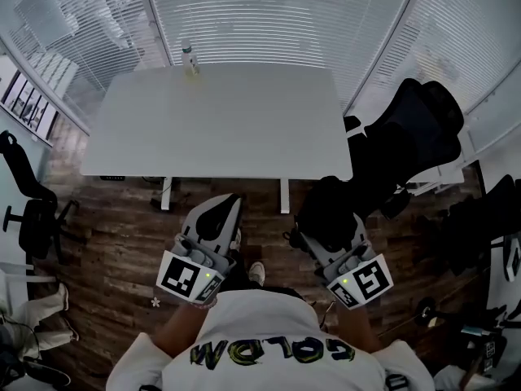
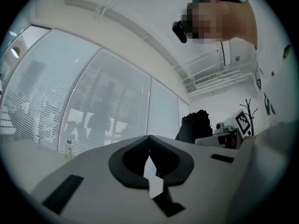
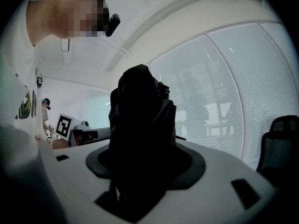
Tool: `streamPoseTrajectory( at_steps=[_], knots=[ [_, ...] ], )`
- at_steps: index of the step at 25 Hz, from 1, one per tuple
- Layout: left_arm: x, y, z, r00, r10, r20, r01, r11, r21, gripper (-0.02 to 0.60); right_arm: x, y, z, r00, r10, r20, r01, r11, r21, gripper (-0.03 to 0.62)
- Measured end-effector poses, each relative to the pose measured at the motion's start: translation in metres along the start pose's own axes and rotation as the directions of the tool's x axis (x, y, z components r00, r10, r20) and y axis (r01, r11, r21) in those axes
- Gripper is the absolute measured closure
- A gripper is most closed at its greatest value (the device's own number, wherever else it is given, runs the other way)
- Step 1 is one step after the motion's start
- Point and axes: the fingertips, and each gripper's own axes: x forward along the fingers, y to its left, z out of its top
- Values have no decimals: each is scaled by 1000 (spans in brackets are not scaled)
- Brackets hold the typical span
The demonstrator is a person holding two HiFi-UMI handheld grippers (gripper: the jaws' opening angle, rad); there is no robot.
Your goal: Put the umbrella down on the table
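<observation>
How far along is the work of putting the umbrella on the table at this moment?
Done: the black folded umbrella is gripped in the right tool. In hand: the person holds it, standing short of the white table; the left tool is shut and empty. Left: reach the table, lay the umbrella on its top and open the jaws.

One white table (image 1: 244, 129), one bottle (image 1: 190, 58), one folded black umbrella (image 1: 324, 195); two hand-held grippers, left gripper (image 1: 225, 208) and right gripper (image 1: 332, 218); two black office chairs, left chair (image 1: 28, 210) and right chair (image 1: 419, 129); one person (image 1: 269, 340).
</observation>
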Motion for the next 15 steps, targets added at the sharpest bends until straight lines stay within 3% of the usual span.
streamPoseTrajectory(
  at_steps=[15],
  knots=[
    [69, 108, -8, 1000, -8, 6, 9, 1000, -22, 571, 116, -50, 4, 1000, -11, -5, 11, 1000, -15, 338]
  ],
)
